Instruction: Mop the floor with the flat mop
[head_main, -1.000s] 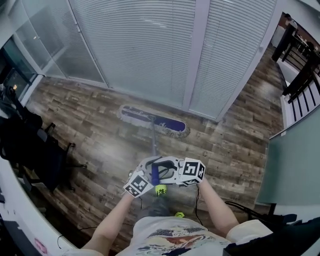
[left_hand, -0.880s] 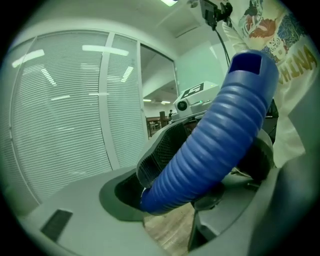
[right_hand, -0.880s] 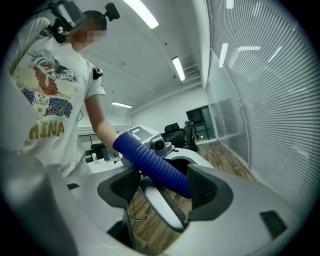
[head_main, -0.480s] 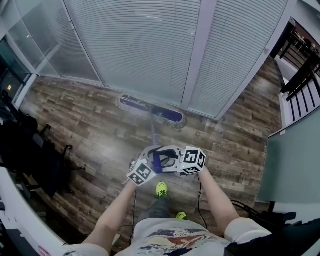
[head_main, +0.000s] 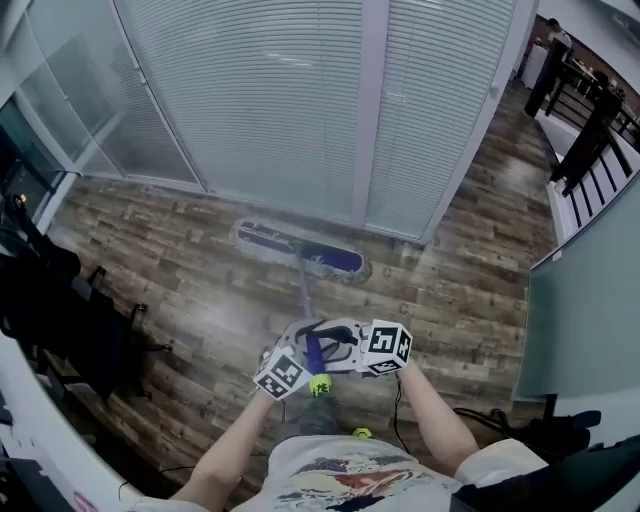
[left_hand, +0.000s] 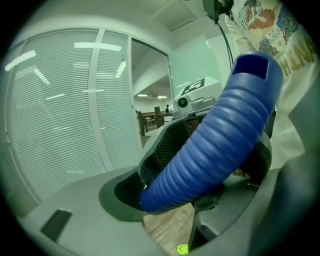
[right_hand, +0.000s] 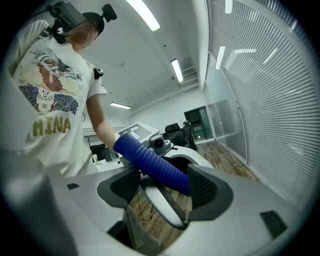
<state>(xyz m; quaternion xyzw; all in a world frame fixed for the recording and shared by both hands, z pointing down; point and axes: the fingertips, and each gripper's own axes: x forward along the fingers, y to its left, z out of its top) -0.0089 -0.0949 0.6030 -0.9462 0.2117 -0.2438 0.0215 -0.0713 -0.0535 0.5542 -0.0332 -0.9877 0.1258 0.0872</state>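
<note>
**A:** Where is the flat mop (head_main: 300, 252)?

**B:** Its blue head lies flat on the wood-plank floor (head_main: 180, 265), just in front of a glass wall covered by blinds (head_main: 260, 100). The thin pole runs back toward the person.

**A:** And the grippers?

**B:** Both hold the ribbed blue handle (head_main: 312, 350) at the pole's top. The left gripper (left_hand: 195, 175) has its fingers closed round the handle. The right gripper (right_hand: 162, 187) has its fingers clamped on the handle too, close beside the left.
</note>
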